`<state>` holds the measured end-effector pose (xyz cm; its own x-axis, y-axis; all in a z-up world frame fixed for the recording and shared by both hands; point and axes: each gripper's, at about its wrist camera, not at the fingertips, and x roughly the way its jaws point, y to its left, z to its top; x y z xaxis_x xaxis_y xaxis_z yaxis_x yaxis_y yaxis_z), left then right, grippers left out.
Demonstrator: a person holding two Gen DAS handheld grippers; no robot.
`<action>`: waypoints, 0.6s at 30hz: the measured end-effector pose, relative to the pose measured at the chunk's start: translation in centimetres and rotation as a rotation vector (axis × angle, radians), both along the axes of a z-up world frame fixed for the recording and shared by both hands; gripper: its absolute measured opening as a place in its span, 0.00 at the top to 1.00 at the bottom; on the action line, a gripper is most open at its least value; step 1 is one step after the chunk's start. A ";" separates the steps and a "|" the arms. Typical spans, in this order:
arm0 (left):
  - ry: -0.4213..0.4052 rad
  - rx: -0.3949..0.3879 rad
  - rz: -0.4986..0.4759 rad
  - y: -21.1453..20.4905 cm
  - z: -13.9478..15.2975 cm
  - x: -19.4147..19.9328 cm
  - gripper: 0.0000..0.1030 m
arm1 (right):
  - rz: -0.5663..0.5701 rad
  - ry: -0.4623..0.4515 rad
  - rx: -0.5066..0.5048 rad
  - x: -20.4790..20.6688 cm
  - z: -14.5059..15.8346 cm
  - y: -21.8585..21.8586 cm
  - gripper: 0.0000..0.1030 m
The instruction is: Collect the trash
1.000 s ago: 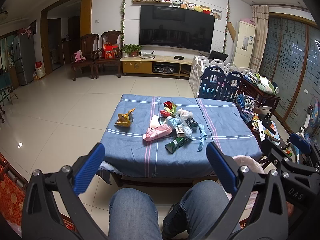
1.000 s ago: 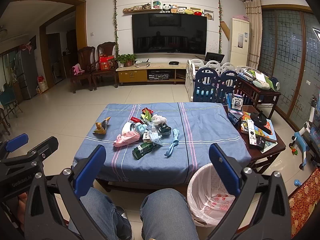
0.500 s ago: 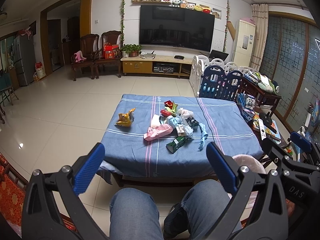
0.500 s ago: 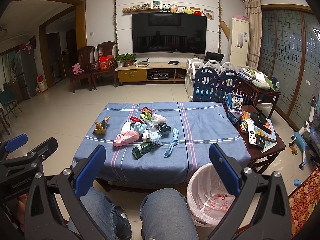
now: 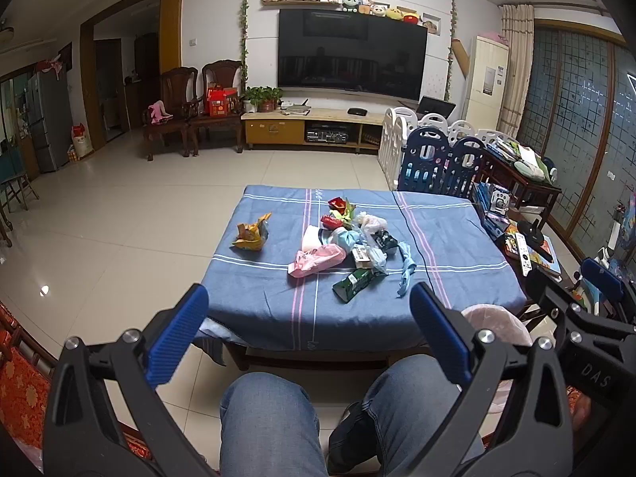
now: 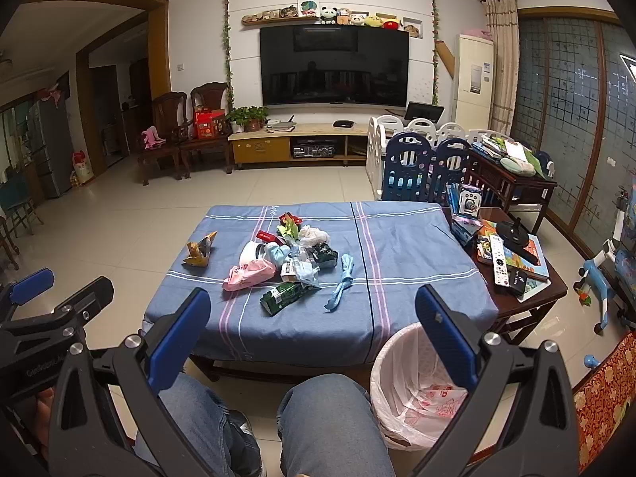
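"das" – on right claw (image 5: 596, 290) body, left wrist view

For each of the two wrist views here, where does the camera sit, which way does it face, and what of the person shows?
Left wrist: on the left gripper, facing the blue-clothed table and TV wall; jaws open, jeans-clad knees below, right gripper at the right edge.
Right wrist: on the right gripper, same heading from further right; jaws open, knees below, left gripper at the left edge, lined bin below.
Shared: the trash pile, the table, the bin.
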<state>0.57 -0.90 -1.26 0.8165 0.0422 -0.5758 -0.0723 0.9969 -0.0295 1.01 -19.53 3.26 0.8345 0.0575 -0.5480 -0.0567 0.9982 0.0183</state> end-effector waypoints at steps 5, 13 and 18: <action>0.001 0.000 -0.001 0.0 0.1 0.0 0.03 | 0.001 -0.001 0.001 0.0 0.0 -0.1 0.03; 0.004 0.001 0.002 0.1 -0.2 0.0 0.03 | 0.003 0.000 0.000 0.0 -0.1 -0.2 0.03; 0.002 0.013 -0.008 0.2 -0.7 0.0 0.03 | -0.007 -0.007 0.006 0.1 -0.2 -0.4 0.03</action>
